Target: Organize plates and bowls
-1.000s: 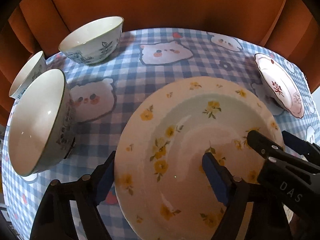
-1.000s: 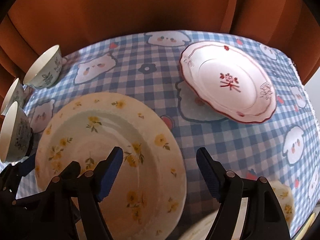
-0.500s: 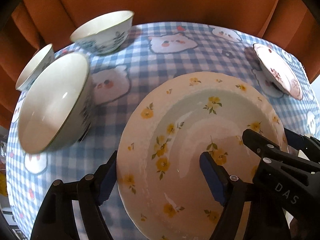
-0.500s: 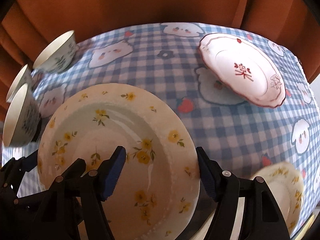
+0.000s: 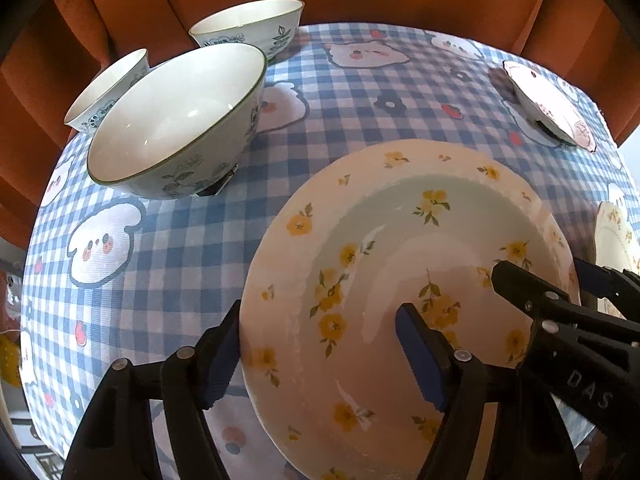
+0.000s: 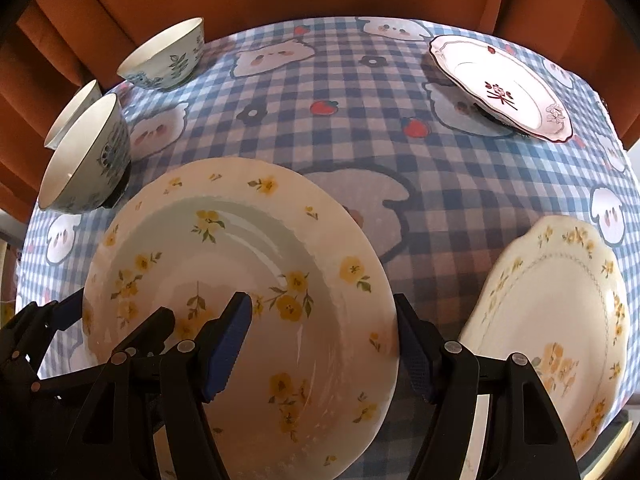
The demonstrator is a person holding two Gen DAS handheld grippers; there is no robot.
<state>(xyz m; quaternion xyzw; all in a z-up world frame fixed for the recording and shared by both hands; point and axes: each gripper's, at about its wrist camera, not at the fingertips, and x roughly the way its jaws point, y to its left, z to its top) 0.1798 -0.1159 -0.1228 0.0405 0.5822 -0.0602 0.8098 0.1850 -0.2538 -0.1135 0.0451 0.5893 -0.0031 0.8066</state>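
Both grippers on one item: large cream ceramic plate with yellow flowers and pale green well (image 5: pixel 400 280), lifted clear of the blue-and-white checked tablecloth with cartoon animal prints (image 5: pixel 192 264), near centre of the table. Left gripper (image 5: pixel 320 354) straddles the plate's left rim, one blue pad under the outer edge, the other over the well; jaws closing, left pad appears to touch the rim, inner pad's contact cannot be told. Right gripper (image 6: pixel 324 352) straddles the right rim the same way; its outer pad sits against the edge. Judgement: opposite-rim hold is chosen because the plate is wide and slick, so two supports keep it level. To the right, near edge: a second cream scalloped plate with yellow flowers (image 6: pixel 560 320), likely stacking target given the matching pattern. Far right: white scalloped plate with red trim and a red motif (image 6: pixel 500 88), well apart. Far left: three white ceramic bowls with blue-green leaf print (image 5: pixel 180 120), grouped close together, apparently not yet nested
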